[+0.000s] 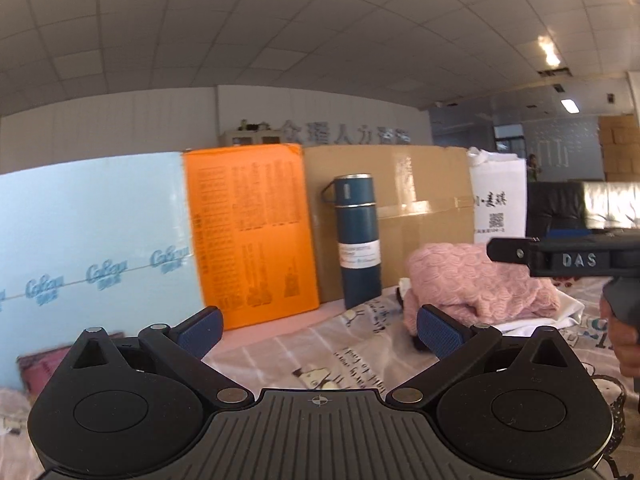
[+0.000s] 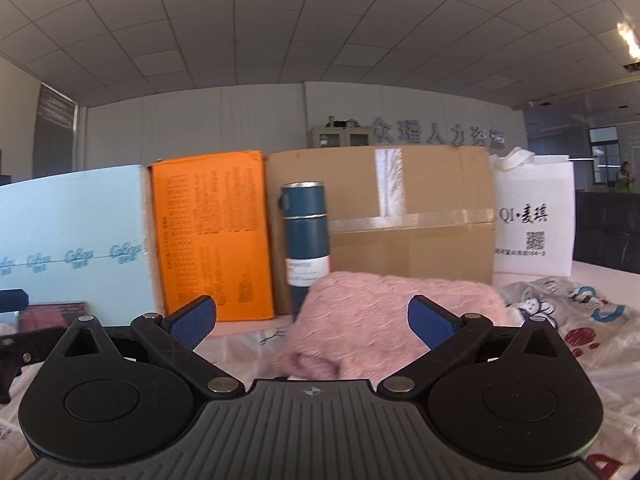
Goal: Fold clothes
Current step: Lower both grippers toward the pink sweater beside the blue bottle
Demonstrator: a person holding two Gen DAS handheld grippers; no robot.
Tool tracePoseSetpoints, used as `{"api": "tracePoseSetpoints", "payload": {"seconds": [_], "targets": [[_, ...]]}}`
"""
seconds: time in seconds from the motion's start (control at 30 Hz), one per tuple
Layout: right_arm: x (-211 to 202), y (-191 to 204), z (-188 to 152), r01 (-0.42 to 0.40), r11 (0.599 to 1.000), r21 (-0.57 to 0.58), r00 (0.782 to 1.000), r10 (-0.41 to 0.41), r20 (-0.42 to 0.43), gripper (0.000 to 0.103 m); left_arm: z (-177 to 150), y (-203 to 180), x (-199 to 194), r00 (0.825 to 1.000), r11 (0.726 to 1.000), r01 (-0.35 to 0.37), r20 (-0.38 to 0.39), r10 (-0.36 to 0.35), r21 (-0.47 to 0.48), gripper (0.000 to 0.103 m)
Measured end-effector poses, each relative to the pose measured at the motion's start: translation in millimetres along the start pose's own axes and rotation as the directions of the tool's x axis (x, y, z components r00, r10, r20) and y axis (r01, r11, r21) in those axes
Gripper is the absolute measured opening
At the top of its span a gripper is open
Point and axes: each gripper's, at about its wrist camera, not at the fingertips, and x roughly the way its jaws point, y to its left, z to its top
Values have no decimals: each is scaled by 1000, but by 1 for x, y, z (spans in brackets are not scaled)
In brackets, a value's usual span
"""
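Note:
A folded pink fluffy garment point(image 2: 396, 316) lies on a printed cloth point(image 2: 560, 320) on the table, right in front of my right gripper point(image 2: 312, 326). That gripper is open and empty, held just above the table, its blue pads either side of the pink garment's near end. In the left wrist view the pink garment point(image 1: 480, 284) sits to the right, on a white garment point(image 1: 536, 320). My left gripper point(image 1: 320, 330) is open and empty over the printed cloth point(image 1: 320, 356). The right gripper's body point(image 1: 580, 258) shows at the right edge.
A dark blue flask point(image 1: 358, 240) stands behind the clothes. Behind it stand an orange box point(image 1: 252, 232), a light blue board point(image 1: 92, 248), a cardboard box point(image 1: 420, 208) and a white bag point(image 2: 534, 216). A dark red item point(image 2: 52, 314) lies at left.

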Motion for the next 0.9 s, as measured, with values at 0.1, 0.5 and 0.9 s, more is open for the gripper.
{"api": "tracePoseSetpoints", "payload": {"seconds": [0.1,0.5,0.9], "targets": [[13,-20,4,111,993,24,992,-112,52,103,11,-19,27,999,997,45,3,-46,58,103],[38,-81,-23,278,935,218,960,-279,-28,103,3,-21,111,997,928,80,31,-73,-364,103],[55,-78,-36,290,940,180,955,-271,-124,103,-20,-12,133,985,889,120,-58,-162,-442,103]]}}
